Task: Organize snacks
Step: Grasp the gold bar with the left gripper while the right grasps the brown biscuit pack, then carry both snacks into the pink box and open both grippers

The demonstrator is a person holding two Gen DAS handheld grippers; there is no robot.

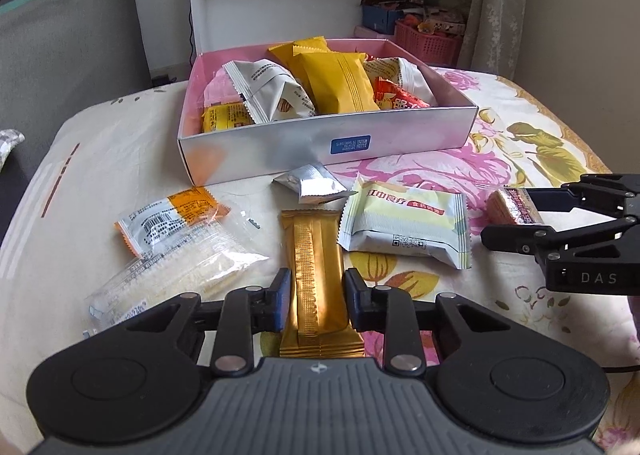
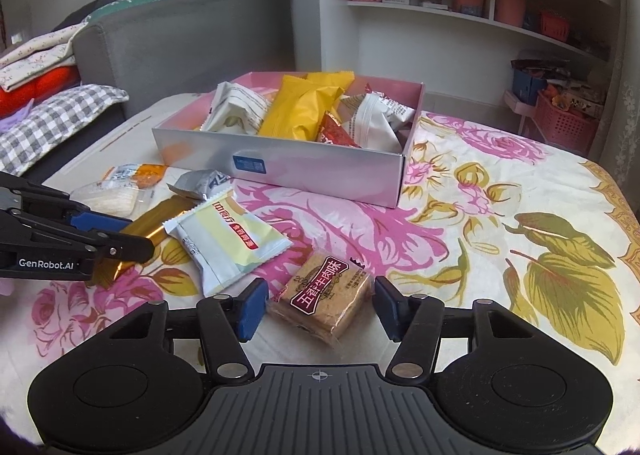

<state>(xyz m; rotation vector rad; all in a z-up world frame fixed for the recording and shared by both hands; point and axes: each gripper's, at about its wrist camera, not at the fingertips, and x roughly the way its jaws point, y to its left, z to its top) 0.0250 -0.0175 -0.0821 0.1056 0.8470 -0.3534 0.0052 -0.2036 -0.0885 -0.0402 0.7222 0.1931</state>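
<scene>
A long gold snack bar (image 1: 316,255) lies on the flowered tablecloth, and my left gripper (image 1: 317,291) is shut on its near half, blue pads pressed to both sides. My right gripper (image 2: 320,303) straddles a brown cracker pack (image 2: 324,295) with a dark red label; small gaps show beside both pads, so it stands open. The silver box (image 1: 280,151) with a pink inside sits behind and holds several yellow, white and red packs. From the right wrist view, the left gripper (image 2: 136,235) is at the far left on the gold bar (image 2: 160,219).
Loose on the cloth: a pale green and white pack (image 1: 404,223), a small silver pack (image 1: 310,183), an orange and white pack (image 1: 172,219), a clear pack of pale crackers (image 1: 180,275). A grey sofa (image 2: 180,39) stands left, white shelves (image 2: 440,27) and a pink basket (image 2: 560,123) behind.
</scene>
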